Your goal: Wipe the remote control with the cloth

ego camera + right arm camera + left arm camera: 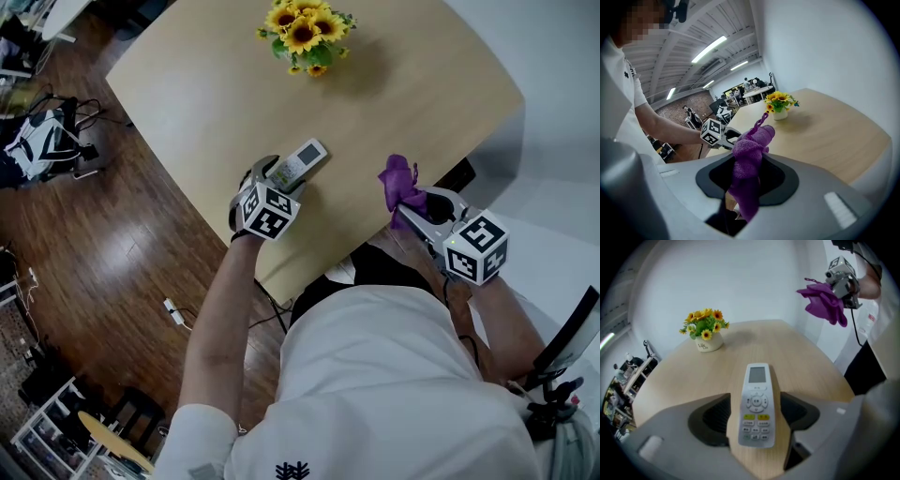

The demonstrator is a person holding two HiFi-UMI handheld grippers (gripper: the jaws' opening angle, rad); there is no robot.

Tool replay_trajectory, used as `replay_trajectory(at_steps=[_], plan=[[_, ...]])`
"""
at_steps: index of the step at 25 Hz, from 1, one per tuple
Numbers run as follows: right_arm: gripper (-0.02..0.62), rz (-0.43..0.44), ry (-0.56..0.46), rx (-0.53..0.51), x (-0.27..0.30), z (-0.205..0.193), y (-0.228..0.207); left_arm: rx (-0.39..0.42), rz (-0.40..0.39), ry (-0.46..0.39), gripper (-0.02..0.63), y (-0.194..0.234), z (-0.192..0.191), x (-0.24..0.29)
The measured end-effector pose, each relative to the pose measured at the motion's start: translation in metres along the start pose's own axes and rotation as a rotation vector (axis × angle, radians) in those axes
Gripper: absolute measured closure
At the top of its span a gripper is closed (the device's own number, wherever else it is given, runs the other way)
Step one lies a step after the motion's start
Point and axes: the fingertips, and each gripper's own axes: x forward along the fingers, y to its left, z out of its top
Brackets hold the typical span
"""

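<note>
A white remote control (298, 161) lies flat on the pale wooden table (216, 94), near its front edge. My left gripper (279, 173) straddles the remote's near end. In the left gripper view the remote (757, 404) rests on the wood between the two dark pads (715, 420), and bare table shows on its right side, so the jaws stand open around it. My right gripper (412, 202) hovers to the right, off the remote, shut on a bunched purple cloth (398, 183). The cloth (750, 159) hangs out between its pads, above the table edge.
A small white pot of sunflowers (305, 33) stands at the far side of the table. The table's front edge (309, 267) runs just below the left gripper, with dark wooden floor (112, 234) to the left. The person's torso (394, 375) fills the lower right.
</note>
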Motion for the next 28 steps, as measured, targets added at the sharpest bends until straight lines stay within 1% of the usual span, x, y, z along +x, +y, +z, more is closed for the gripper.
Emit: replay_trajectory(at_steps=[2,6,8,10,12,15,17,20,21,23,26,28], plan=[[0.471,0.009,-0.002,-0.009,0.000,0.001,0.000,-0.007,0.039,-0.018,0.257,0.004,0.005,-0.012],[0.471,0.040,-0.008,-0.035,0.002,0.005,0.000,-0.046,0.150,-0.068,0.257,0.013,0.015,-0.052],[0.471,0.058,-0.009,-0.048,0.005,0.004,-0.001,-0.069,0.203,-0.094,0.258,0.013,0.016,-0.075],[0.471,0.082,-0.007,-0.062,0.010,0.004,-0.001,-0.103,0.235,-0.107,0.258,0.009,0.012,-0.098],[0.471,0.119,-0.002,-0.076,0.017,0.002,0.000,-0.122,0.232,-0.087,0.261,-0.004,0.002,-0.118],[0.471,0.177,0.012,-0.095,0.024,-0.007,0.006,-0.120,0.227,-0.032,0.266,-0.039,-0.013,-0.147],[0.471,0.195,0.016,-0.101,0.025,-0.015,0.010,-0.152,0.233,-0.040,0.278,-0.061,-0.015,-0.166],[0.471,0.194,-0.005,-0.116,0.020,-0.020,0.020,-0.227,0.238,-0.121,0.281,-0.088,-0.007,-0.193],[0.471,0.190,-0.018,-0.123,0.016,-0.020,0.024,-0.239,0.237,-0.150,0.281,-0.096,-0.003,-0.201],[0.471,0.176,-0.046,-0.137,0.006,-0.021,0.033,-0.228,0.233,-0.195,0.281,-0.113,0.005,-0.214],[0.471,0.141,-0.080,-0.163,-0.012,-0.026,0.046,-0.180,0.225,-0.253,0.281,-0.139,0.010,-0.231],[0.471,0.113,-0.100,-0.180,-0.025,-0.034,0.060,-0.177,0.224,-0.310,0.281,-0.156,0.007,-0.244]])
